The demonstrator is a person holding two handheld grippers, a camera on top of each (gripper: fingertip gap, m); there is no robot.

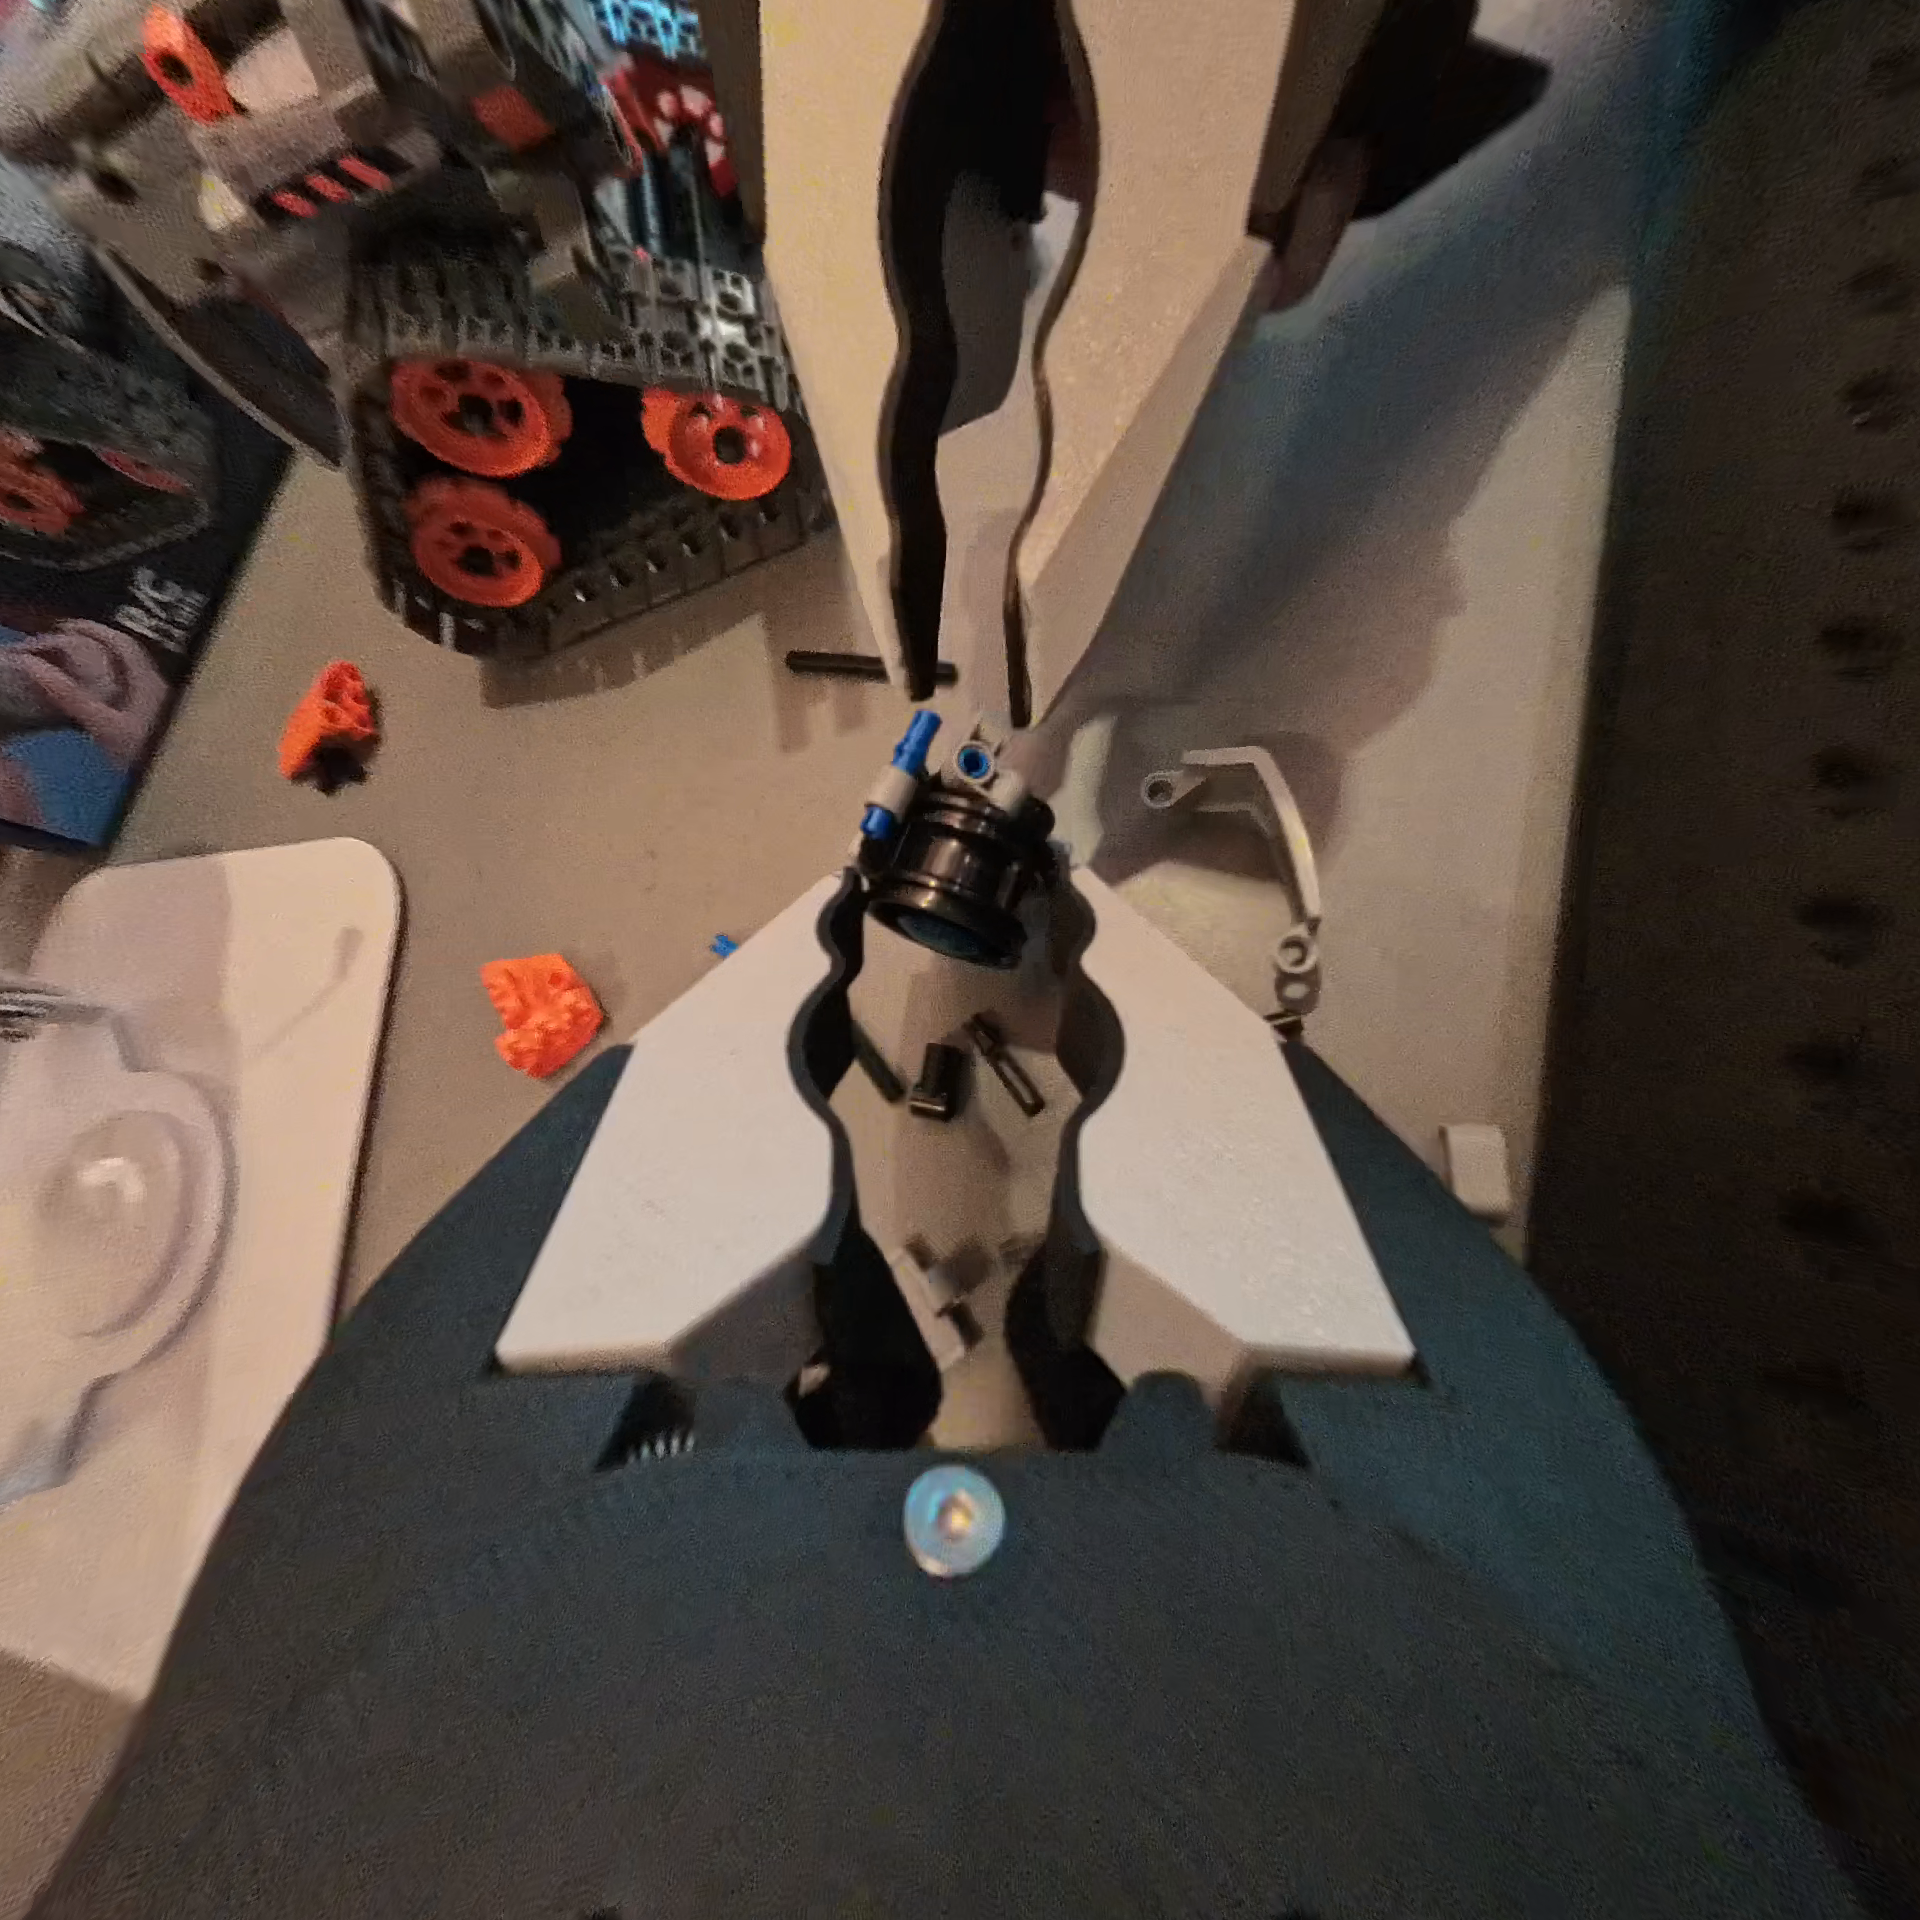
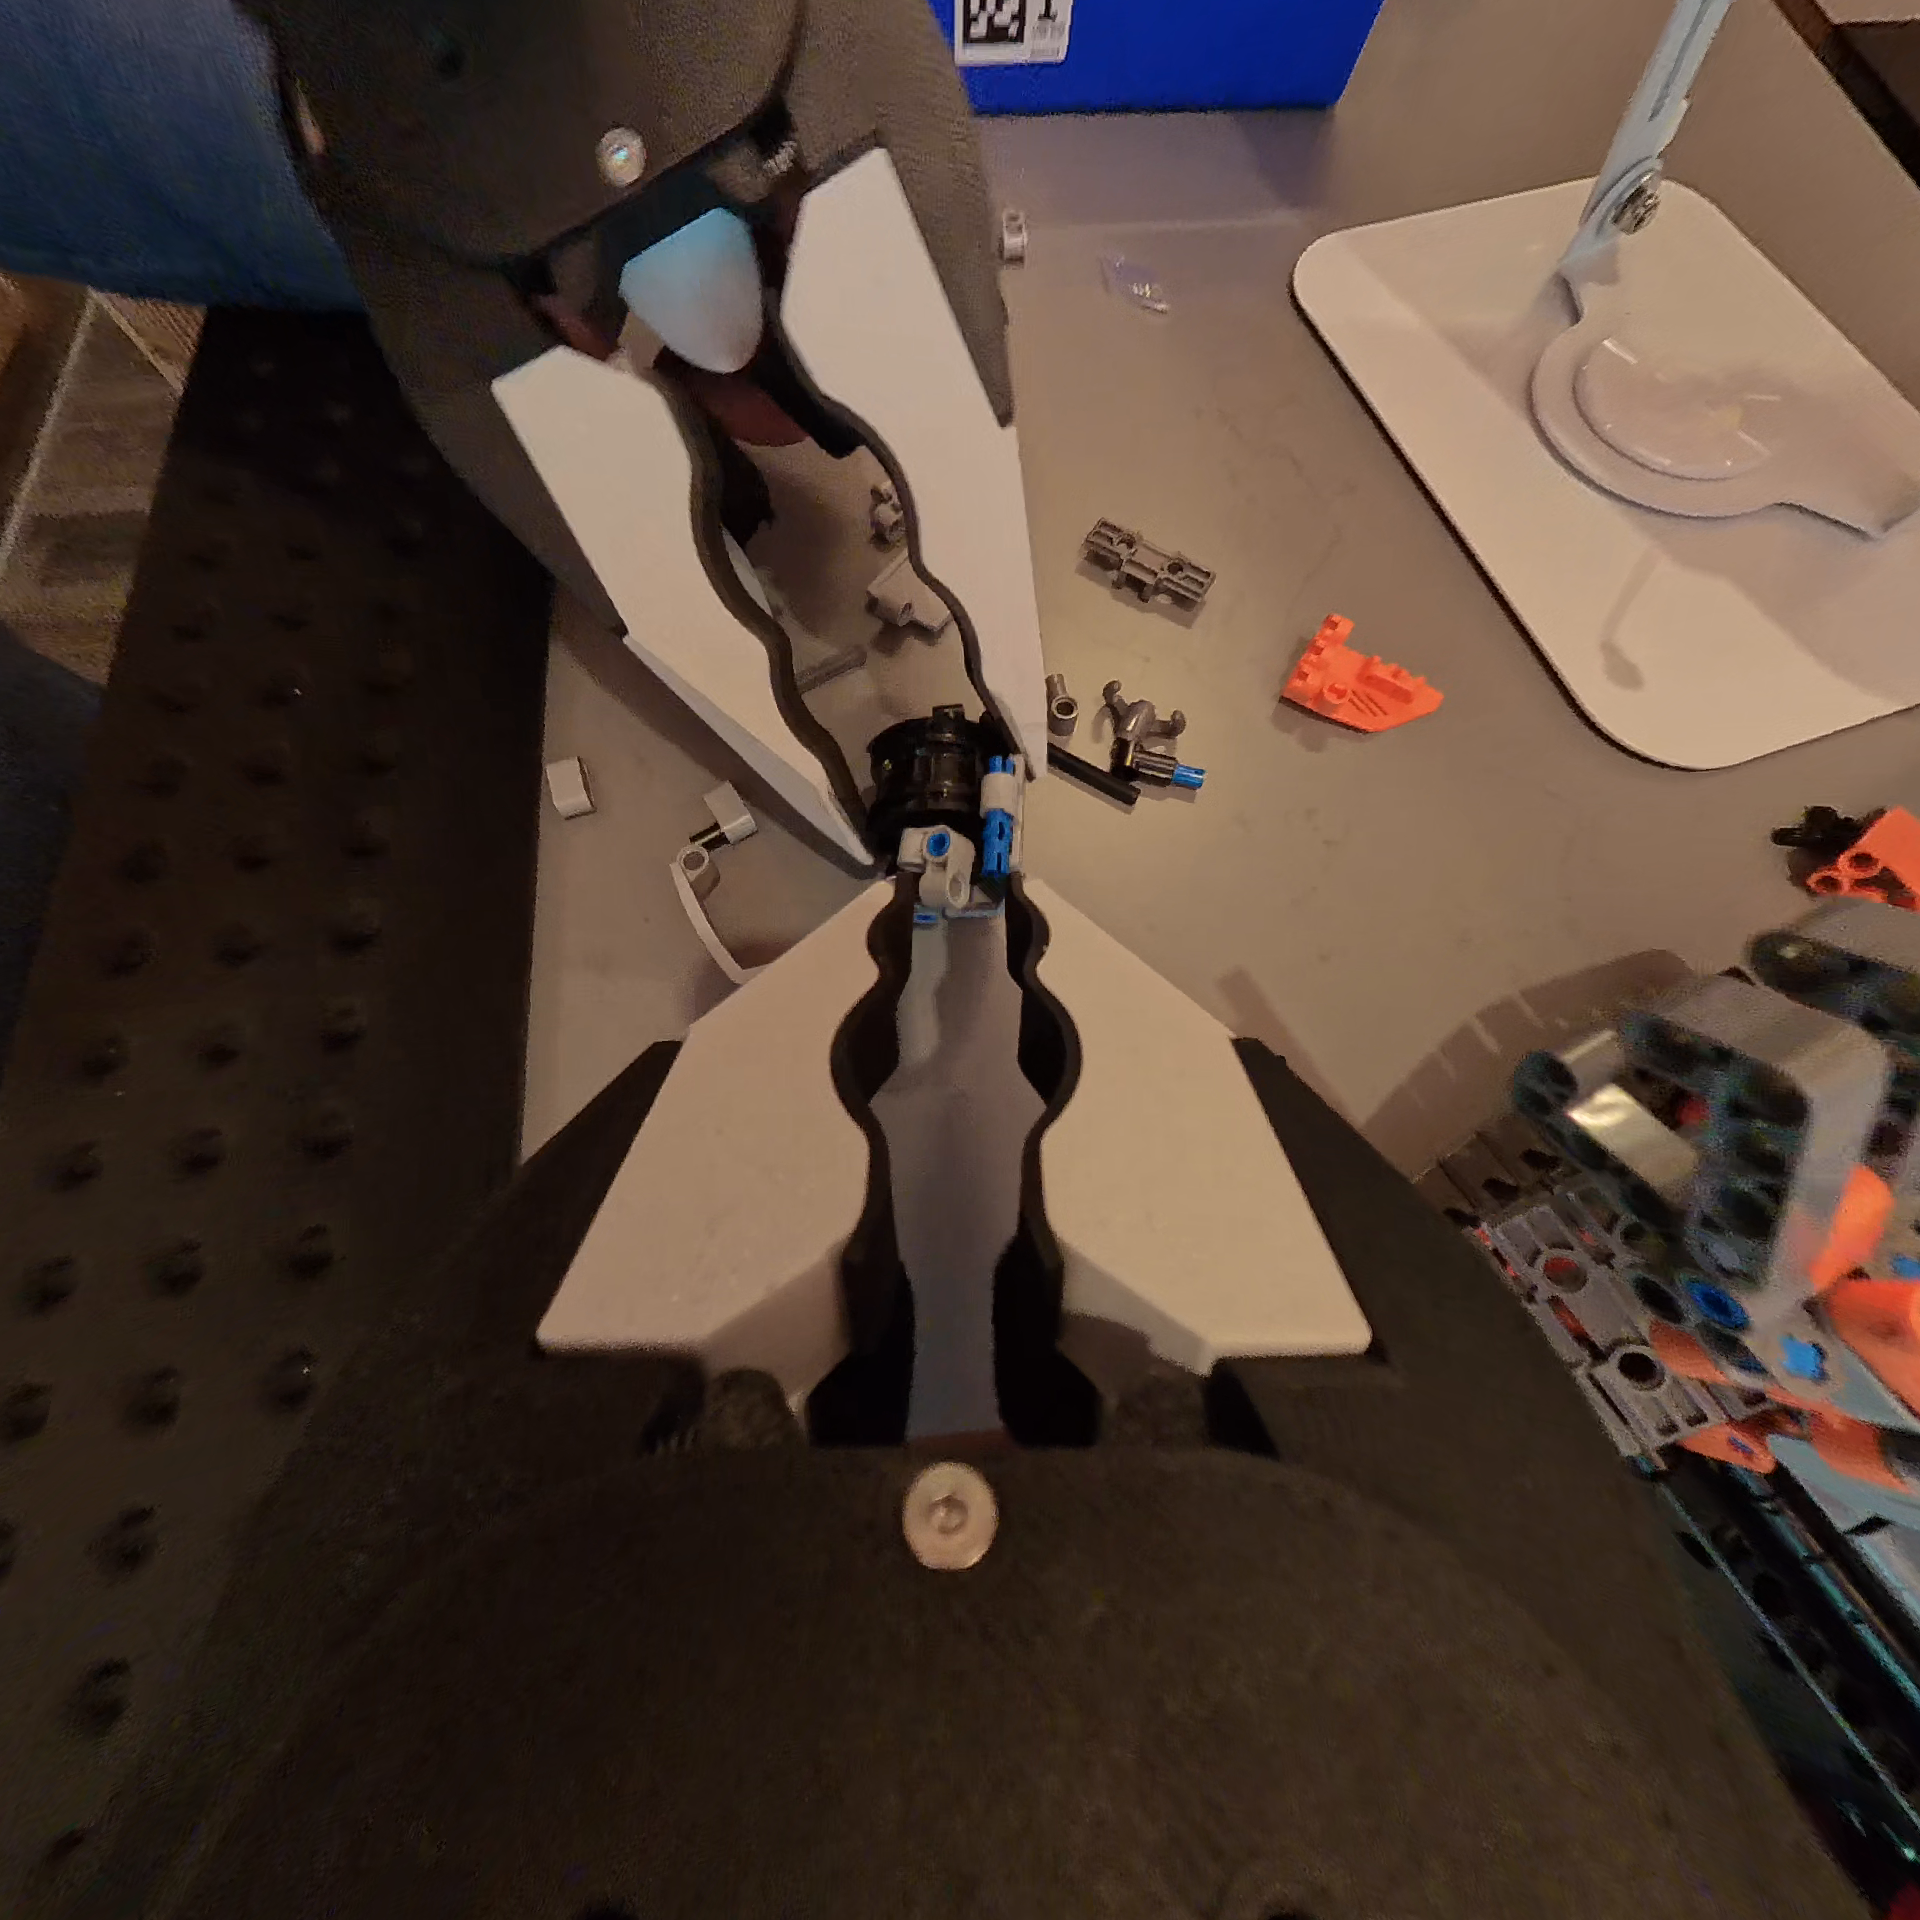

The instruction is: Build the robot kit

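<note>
Both grippers meet on one small brick assembly held above the grey table. Its black ribbed cylinder (image 1: 951,878) is clamped between the fingers of my left gripper (image 1: 961,883). Its grey and blue connector end (image 1: 971,764) is pinched by my right gripper (image 1: 971,701), which reaches in from the top. In the right wrist view my right gripper (image 2: 951,899) is shut on the grey and blue connector (image 2: 935,847). My left gripper (image 2: 940,810) comes in from the upper left, shut on the black cylinder (image 2: 920,779).
A tracked brick vehicle with orange wheels (image 1: 582,447) (image 2: 1745,1195) stands close by. Loose orange pieces (image 1: 540,1013) (image 2: 1361,686), small dark pins (image 1: 935,1081) and a curved grey piece (image 1: 1288,831) lie on the table. A white stand base (image 2: 1558,468) and a black perforated board (image 2: 260,935) flank the area. Less than 4 cm separates the two grippers' tips.
</note>
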